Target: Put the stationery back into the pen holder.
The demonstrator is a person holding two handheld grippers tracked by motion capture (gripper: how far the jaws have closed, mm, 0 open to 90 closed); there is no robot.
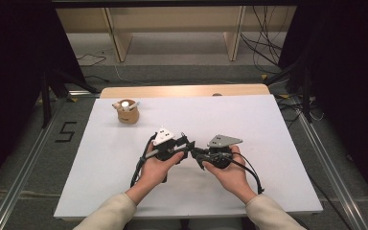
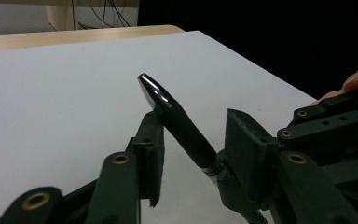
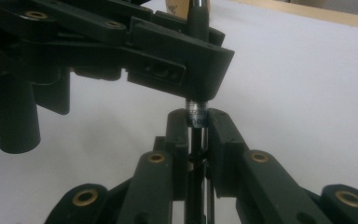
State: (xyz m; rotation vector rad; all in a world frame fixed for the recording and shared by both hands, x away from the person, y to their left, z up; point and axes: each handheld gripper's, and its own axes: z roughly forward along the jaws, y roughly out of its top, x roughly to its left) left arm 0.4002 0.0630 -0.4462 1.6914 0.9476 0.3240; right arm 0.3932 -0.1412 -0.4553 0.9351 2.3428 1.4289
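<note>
High view: the left gripper (image 1: 186,142) and right gripper (image 1: 197,154) meet tip to tip above the white table (image 1: 268,143).

Left gripper view: a slim black pen with a chrome cap (image 2: 179,125) stands between its narrowing jaws, one pad touching.

Right gripper view: its jaws clamp the pen's barrel.

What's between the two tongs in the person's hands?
A black pen bridges them. The right tongs pinch one end; the left tongs are around its other end, seen in both gripper views.
</note>
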